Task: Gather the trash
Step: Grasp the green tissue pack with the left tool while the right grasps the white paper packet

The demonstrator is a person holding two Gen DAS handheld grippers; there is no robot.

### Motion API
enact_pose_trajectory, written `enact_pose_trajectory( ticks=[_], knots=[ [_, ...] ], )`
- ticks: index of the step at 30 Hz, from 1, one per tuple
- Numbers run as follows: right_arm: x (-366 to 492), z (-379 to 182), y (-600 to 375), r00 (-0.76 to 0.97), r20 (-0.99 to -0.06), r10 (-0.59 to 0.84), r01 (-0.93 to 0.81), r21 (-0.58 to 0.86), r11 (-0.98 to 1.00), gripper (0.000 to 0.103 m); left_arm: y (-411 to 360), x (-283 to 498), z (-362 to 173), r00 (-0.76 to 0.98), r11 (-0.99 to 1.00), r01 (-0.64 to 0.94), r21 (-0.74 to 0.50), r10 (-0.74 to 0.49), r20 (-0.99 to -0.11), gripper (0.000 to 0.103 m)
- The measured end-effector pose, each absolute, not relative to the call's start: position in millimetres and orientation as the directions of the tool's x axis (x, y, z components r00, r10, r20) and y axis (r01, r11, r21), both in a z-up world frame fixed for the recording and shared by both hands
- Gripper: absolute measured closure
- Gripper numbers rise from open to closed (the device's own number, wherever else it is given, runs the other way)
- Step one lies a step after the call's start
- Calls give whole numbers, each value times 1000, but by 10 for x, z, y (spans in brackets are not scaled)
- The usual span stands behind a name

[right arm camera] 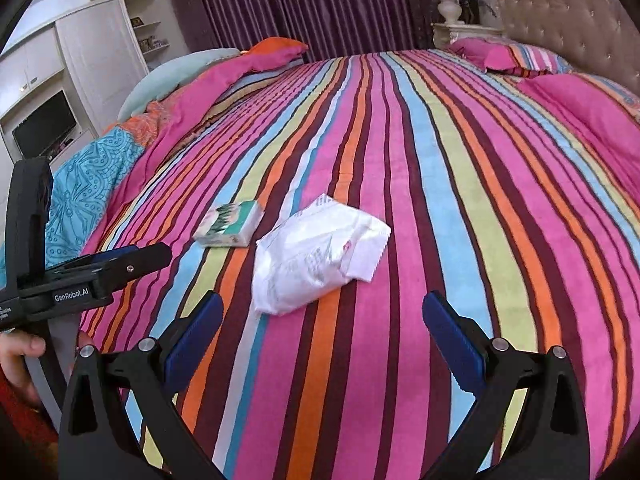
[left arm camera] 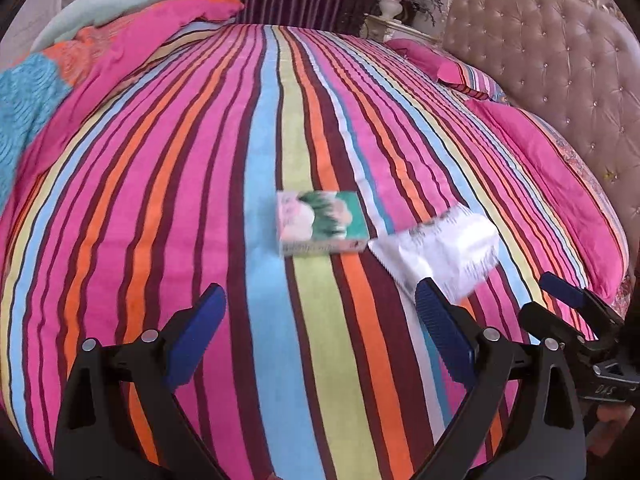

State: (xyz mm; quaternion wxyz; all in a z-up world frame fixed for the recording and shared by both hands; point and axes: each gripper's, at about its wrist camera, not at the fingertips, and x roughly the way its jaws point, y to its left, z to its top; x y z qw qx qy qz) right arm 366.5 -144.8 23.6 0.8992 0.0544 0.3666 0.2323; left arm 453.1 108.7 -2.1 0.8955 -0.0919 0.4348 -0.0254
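Note:
A small green and white box point(left arm camera: 320, 224) lies on the striped bedspread point(left arm camera: 280, 120), just ahead of my left gripper point(left arm camera: 320, 300), which is open and empty. A crumpled white wrapper point(left arm camera: 440, 248) lies right of the box. In the right wrist view the wrapper point(right arm camera: 320, 256) lies directly ahead of my right gripper point(right arm camera: 322, 312), which is open and empty. The box point(right arm camera: 230, 225) lies to the wrapper's left. The right gripper also shows in the left wrist view point(left arm camera: 576, 300). The left gripper shows at the left of the right wrist view point(right arm camera: 120, 262).
A folded pink and blue quilt point(right arm camera: 120, 152) lies along the bed's left side. Pink pillows point(right arm camera: 516, 58) rest against a tufted headboard point(left arm camera: 560, 64) at the right. A nightstand with a vase point(right arm camera: 452, 12), purple curtains and white cabinets point(right arm camera: 80, 64) stand beyond the bed.

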Motion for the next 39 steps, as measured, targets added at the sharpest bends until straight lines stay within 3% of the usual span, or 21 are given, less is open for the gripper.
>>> enact_pose_trajectory(
  ticks=[11, 24, 30, 31, 33, 36, 39],
  knots=[
    [4018, 66, -1328, 576, -659, 483, -390, 297, 871, 8, 1077, 5058, -239, 569, 970, -51, -239, -169, -805, 10],
    [4169, -57, -1059, 566, -699, 437, -422, 210, 882, 8, 1014, 5463, -461, 496, 987, -129, -95, -18, -868, 10],
    [4287, -92, -1063, 567, -711, 417, -354, 247, 902, 9, 1050, 5493, -565, 492, 987, -122, -101, -28, -870, 13],
    [4284, -88, -1042, 570, -712, 410, -360, 232, 903, 11, 1056, 5481, -574, 495, 988, -123, -96, -23, -869, 16],
    [4260, -70, -1008, 566, -705, 427, -391, 227, 892, 35, 1073, 5452, -575, 510, 990, -130, -53, 21, -860, 33],
    [4179, -9, -977, 566, -702, 433, -407, 219, 887, 44, 1093, 5411, -574, 525, 993, -103, -47, 14, -851, 35],
    [4109, 41, -1020, 578, -700, 419, -394, 210, 895, 46, 1059, 5338, -542, 536, 996, -90, -14, 37, -844, 35]
  ],
)
